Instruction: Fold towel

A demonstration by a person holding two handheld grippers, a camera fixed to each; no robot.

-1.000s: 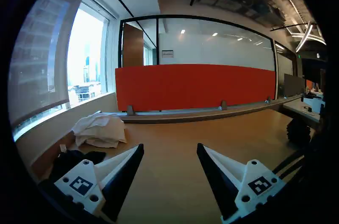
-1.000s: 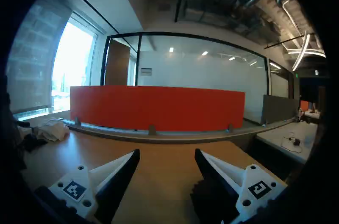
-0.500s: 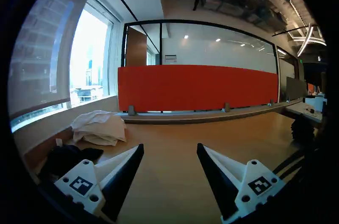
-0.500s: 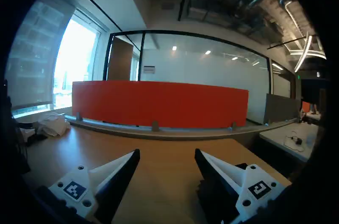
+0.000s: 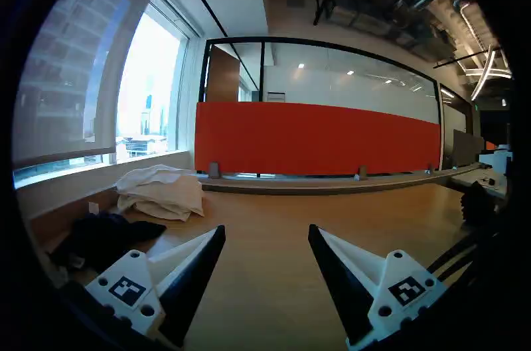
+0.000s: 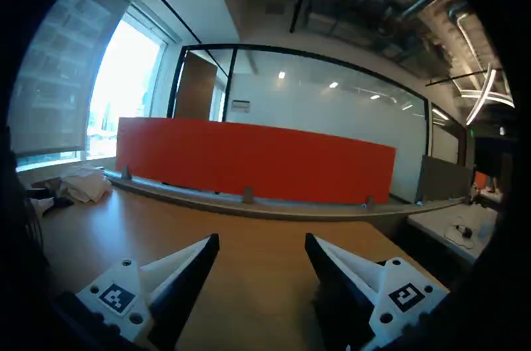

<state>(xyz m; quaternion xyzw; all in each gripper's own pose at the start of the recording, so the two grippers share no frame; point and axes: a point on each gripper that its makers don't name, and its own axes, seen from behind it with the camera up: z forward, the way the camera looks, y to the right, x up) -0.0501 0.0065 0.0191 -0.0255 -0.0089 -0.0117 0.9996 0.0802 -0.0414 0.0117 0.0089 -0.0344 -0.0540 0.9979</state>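
L gripper, R gripper wide, empty; towel crumpled on desk, black cloth beside

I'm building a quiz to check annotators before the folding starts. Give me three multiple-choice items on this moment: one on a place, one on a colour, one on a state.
1. In the left gripper view, where does the white towel lie?
A. Heaped on the table, off to the left of the fingers, by the window
B. Between the fingers
C. Hanging from one finger

2. What colour is the divider panel along the table's far edge?
A. Blue
B. Orange-red
C. Green

3. What state is the left gripper in?
A. Shut on the towel
B. Open, holding nothing
C. Shut and empty

Answers: 1 A, the towel sits crumpled well clear of the fingers; 2 B, the panel is plainly orange-red; 3 B, bare table shows in the wide gap between its fingers.
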